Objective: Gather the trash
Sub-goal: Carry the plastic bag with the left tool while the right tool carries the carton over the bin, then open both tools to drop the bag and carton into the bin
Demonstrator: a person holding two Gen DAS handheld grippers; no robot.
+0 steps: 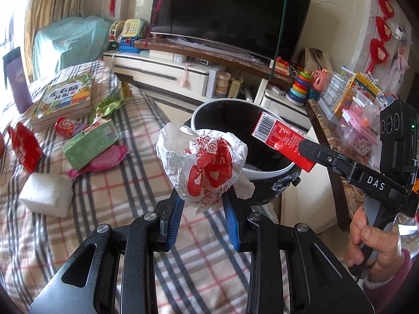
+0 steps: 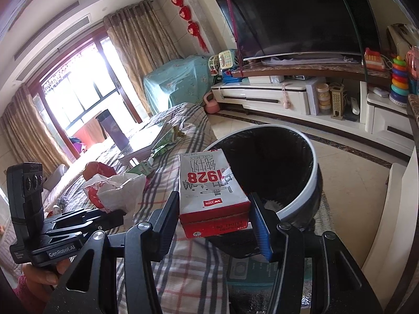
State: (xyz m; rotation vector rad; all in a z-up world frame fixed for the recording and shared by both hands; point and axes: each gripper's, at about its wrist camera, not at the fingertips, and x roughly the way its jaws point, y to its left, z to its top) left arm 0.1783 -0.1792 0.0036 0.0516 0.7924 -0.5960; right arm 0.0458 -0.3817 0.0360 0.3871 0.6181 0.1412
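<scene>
My left gripper (image 1: 203,204) is shut on a crumpled white-and-red paper wrapper (image 1: 204,162), held above the plaid-covered bed next to the bin. My right gripper (image 2: 213,206) is shut on a red-and-white milk carton (image 2: 209,188); in the left wrist view the carton (image 1: 282,138) hangs over the open mouth of the round bin (image 1: 272,172) with its black liner. The bin (image 2: 309,191) stands on the floor at the bed's edge. The wrapper also shows in the right wrist view (image 2: 117,188), left of the carton.
On the plaid bed (image 1: 110,209) lie a green box (image 1: 91,144), pink wrapper (image 1: 107,159), red packets (image 1: 25,146), a white foam block (image 1: 47,195), green bag (image 1: 110,102) and books (image 1: 65,99). A TV stand (image 1: 183,70) is beyond; a marble table edge (image 1: 337,141) is at right.
</scene>
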